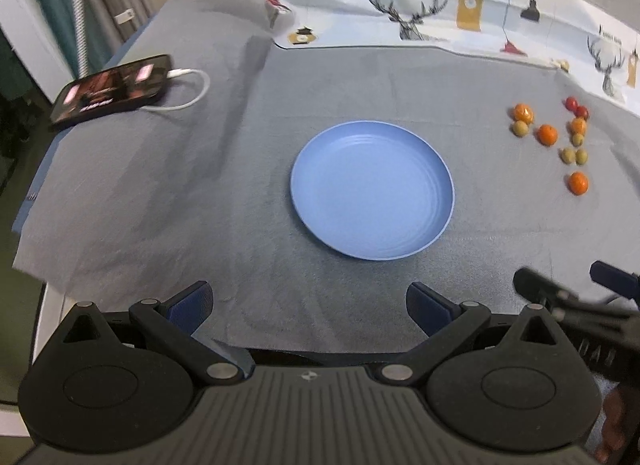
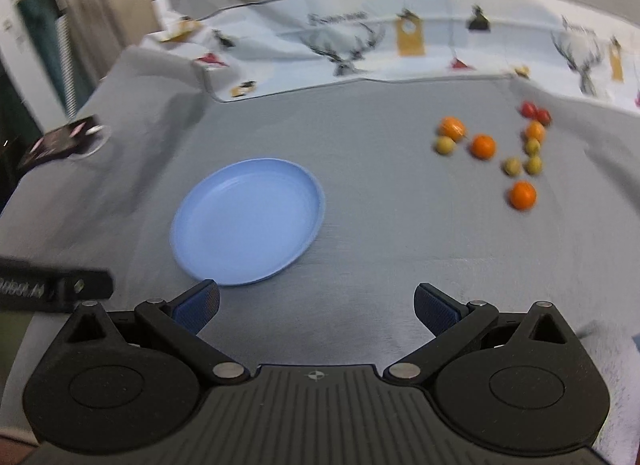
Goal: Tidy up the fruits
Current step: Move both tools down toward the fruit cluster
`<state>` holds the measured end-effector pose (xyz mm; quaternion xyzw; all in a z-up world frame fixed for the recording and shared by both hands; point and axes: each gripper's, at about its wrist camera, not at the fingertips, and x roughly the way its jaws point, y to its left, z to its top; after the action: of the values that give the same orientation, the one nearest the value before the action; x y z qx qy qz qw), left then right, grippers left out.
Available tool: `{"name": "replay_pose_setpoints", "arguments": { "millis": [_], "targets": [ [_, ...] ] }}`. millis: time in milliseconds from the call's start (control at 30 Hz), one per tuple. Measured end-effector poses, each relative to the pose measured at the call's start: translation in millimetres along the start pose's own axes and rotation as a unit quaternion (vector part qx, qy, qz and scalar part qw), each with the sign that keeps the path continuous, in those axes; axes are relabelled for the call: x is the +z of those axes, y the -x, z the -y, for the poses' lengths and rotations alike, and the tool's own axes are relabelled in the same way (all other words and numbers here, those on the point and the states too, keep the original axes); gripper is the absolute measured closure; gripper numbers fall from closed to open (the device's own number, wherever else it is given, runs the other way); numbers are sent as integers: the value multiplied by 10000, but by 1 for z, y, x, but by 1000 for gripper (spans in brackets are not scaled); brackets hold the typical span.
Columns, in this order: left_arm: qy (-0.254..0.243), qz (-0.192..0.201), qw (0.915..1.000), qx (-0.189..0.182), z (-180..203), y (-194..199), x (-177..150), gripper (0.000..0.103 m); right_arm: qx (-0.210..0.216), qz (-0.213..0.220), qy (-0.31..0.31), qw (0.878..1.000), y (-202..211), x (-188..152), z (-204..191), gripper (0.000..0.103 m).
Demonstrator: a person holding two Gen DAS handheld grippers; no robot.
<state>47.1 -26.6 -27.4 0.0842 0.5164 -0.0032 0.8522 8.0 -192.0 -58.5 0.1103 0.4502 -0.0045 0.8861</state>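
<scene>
Grey cloth covers the table, w/ a blue plate lying bare in the middle. From my left wrist cam the left gripper hangs over the near edge, jaws spread wide, nothing between them. My right gripper is likewise over the cloth near the plate's front rim, jaws wide apart & holding nothing; its view is motion-blurred. Fruits sit loose on the cloth, well to the right of the plate & apart from it: four orange fruits, four small green-yellow ones, two red ones at the far end. Nearest orange lies by itself. Phone w/ white cable plugged in sits far left. Deer-print sheet lies along the back.
</scene>
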Motion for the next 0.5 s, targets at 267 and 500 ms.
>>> {"name": "replay_pose_setpoints", "arguments": {
  "millis": [267, 500],
  "targets": [
    [-405, -169, 9990, -12, 49, -19, 35, 0, -88, -200, -899, 9957, -30, 16, 57, 0],
    [-731, -319, 9968, -62, 99, -46, 64, 0, -356, -180, -1308, 9906, -58, 24, 106, 0]
  ]
}}
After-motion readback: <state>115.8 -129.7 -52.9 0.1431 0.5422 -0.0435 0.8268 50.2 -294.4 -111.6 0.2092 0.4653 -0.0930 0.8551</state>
